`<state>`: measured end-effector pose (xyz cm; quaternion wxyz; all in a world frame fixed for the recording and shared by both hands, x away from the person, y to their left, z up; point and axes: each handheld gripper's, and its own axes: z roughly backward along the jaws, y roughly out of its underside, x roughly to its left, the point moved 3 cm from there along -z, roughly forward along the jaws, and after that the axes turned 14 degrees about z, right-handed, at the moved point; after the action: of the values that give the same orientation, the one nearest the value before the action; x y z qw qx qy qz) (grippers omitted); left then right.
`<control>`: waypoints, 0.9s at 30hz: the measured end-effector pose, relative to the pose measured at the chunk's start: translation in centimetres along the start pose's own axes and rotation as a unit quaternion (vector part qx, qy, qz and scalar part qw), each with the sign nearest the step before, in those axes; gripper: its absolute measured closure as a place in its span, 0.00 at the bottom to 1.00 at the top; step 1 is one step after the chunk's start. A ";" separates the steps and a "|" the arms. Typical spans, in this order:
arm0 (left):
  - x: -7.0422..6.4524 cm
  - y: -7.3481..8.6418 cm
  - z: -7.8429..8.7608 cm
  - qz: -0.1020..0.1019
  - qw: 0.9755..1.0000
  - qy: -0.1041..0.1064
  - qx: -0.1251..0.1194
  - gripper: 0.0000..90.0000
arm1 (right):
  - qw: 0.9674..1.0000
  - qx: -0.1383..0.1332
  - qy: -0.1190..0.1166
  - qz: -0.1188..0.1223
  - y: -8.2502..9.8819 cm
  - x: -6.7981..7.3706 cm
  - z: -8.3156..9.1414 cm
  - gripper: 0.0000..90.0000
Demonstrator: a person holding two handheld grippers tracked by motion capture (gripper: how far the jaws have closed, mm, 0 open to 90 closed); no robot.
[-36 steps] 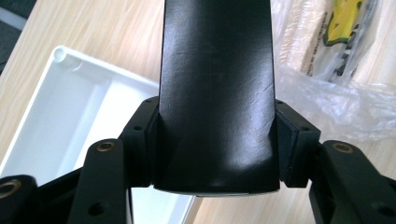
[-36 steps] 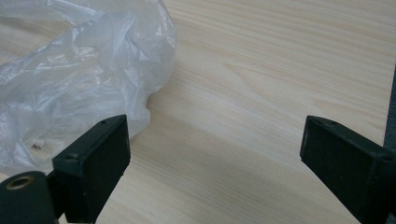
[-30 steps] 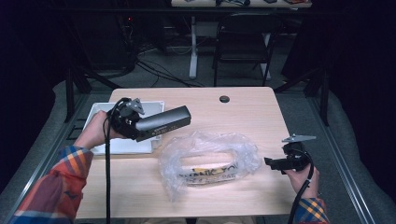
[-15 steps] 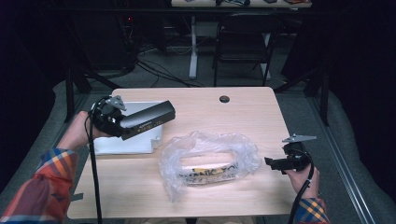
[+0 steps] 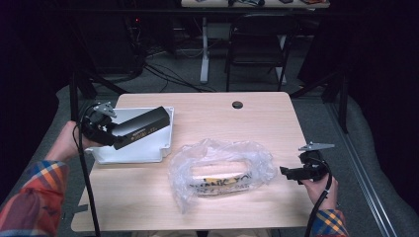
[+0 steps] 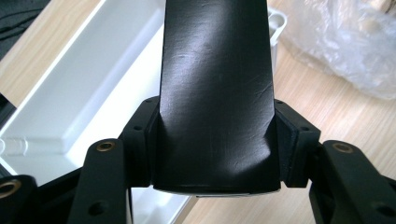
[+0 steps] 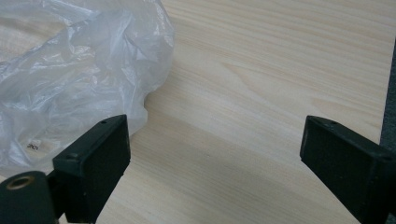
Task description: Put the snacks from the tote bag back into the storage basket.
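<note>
My left gripper is shut on one end of a long black box, held above a white tray at the table's left. In the left gripper view both jaws press the sides of the black box, denting it, with the white tray beneath. A crumpled clear plastic bag with printed lettering lies at the table's middle. My right gripper rests open near the right edge, just right of the bag. Its jaws stand wide apart over bare wood, with the bag beside the left jaw.
A wooden table with a small dark grommet near its far edge. Behind it stand a dark chair and cables on the floor. Bare wood lies at the table's far right and near front.
My left gripper has carried the black box leftward, from near the bag to above the white tray. The right gripper and the bag have stayed put.
</note>
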<state>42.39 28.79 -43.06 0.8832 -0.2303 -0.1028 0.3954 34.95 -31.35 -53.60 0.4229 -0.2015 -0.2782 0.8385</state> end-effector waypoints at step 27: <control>4.6 3.8 -8.4 0.010 1.000 0.006 0.017 0.48 | 1.000 0.009 -0.005 0.005 -0.1 0.3 -0.5 0.09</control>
<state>46.01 31.67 -52.29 0.8836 -0.2182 -0.0887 0.4046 35.13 -30.94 -54.00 0.4188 -0.1953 -0.2718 0.8442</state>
